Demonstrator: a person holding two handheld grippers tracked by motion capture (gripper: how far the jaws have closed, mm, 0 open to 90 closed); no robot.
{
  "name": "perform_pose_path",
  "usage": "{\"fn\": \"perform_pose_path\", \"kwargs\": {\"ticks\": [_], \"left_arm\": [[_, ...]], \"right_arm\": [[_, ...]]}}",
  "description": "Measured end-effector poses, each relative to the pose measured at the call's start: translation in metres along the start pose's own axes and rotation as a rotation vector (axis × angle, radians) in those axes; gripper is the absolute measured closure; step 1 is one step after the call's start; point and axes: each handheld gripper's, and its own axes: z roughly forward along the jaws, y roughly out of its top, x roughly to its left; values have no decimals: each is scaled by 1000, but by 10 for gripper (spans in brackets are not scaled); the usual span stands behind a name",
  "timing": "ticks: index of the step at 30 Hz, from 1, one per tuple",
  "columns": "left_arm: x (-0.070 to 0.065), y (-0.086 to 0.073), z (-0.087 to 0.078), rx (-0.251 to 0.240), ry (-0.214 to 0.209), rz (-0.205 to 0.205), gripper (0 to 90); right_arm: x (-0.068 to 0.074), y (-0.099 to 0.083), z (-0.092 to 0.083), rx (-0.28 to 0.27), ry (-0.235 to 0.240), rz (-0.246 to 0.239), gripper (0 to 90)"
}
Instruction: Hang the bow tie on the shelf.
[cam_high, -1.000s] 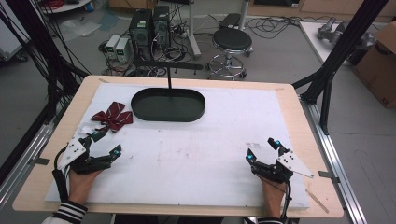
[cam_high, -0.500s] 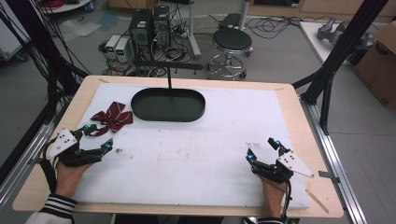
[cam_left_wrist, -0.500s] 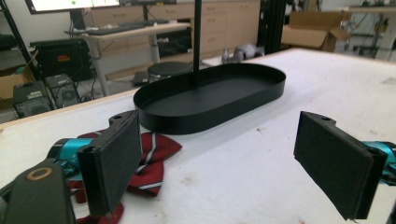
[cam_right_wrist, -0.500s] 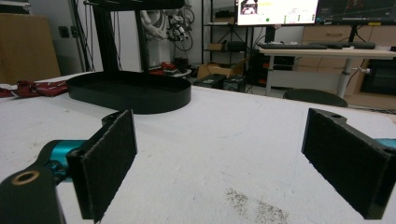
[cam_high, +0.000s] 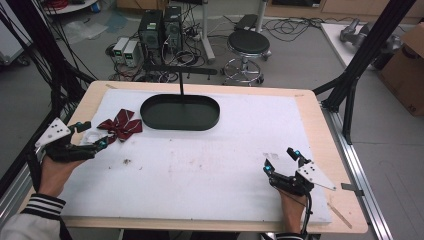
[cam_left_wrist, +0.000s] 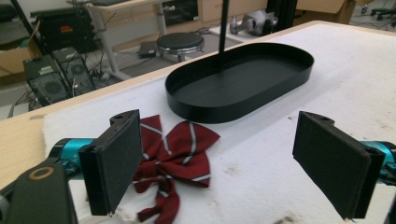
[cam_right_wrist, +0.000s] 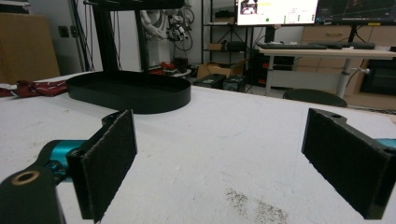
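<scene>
Bow tie, dark red with pale stripes, lies on the white mat near the desk's left edge, just left of the black oval tray. Left tongs sit just beside it, jaws spread wide. Right tongs rest near the front right corner, also spread, holding nothing.

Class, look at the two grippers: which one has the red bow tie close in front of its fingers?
The left gripper, at the table's left edge. The red bow tie lies just ahead of its open fingers; the right gripper faces only bare white mat.
</scene>
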Motion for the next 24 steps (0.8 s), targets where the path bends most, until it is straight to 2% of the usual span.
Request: {"fn": "perform_pose_path", "kwargs": {"ticks": [5, 15, 24], "left_arm": [[14, 5, 2, 48, 13, -15, 169], [33, 3, 13, 169, 17, -18, 202], [46, -3, 27, 310, 17, -49, 269]], "right_arm": [[0, 0, 0, -3, 0, -2, 94], [0, 0, 0, 3, 1, 3, 94], [0, 0, 0, 0, 0, -3, 93]]}}
